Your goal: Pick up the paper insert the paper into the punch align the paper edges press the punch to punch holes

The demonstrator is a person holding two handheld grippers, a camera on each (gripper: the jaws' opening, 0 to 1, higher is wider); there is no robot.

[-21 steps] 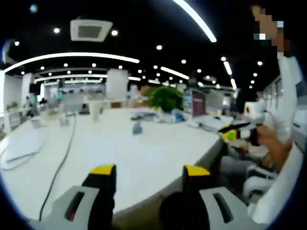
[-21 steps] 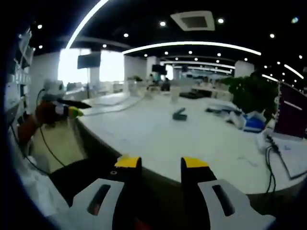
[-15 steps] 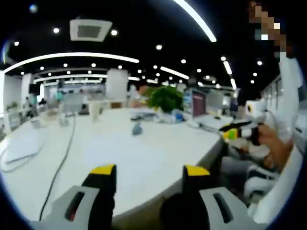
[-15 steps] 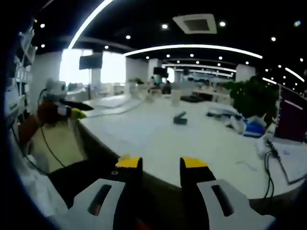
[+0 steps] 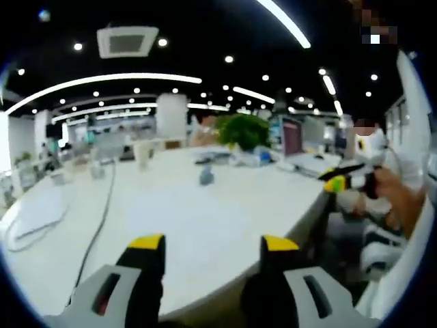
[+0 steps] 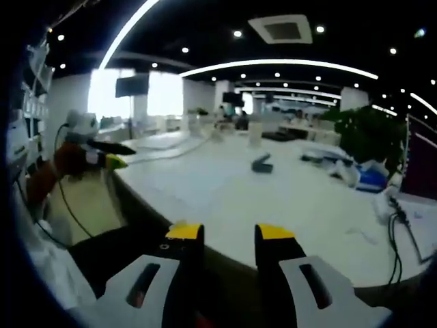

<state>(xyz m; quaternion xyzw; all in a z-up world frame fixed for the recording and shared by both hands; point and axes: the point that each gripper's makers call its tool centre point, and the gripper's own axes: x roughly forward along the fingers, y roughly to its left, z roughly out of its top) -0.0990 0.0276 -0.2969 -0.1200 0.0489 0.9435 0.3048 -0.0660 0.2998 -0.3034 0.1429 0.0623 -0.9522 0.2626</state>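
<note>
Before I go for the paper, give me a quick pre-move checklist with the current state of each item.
1. Left gripper open and empty: ok, jaws apart, nothing between them.
2. Right gripper open and empty: ok, jaws apart, nothing held.
3. Punch located: ok, a small dark object, likely the punch, sits out on the white table, also seen in the left gripper view.
4. Paper located: cannot tell, white sheets may lie at the table's far left, but they blend into the tabletop.
5. Grippers over the work area: not ok, both sit at the table's near edge, far from the punch.
6. Cable out of the path: cannot tell.
</note>
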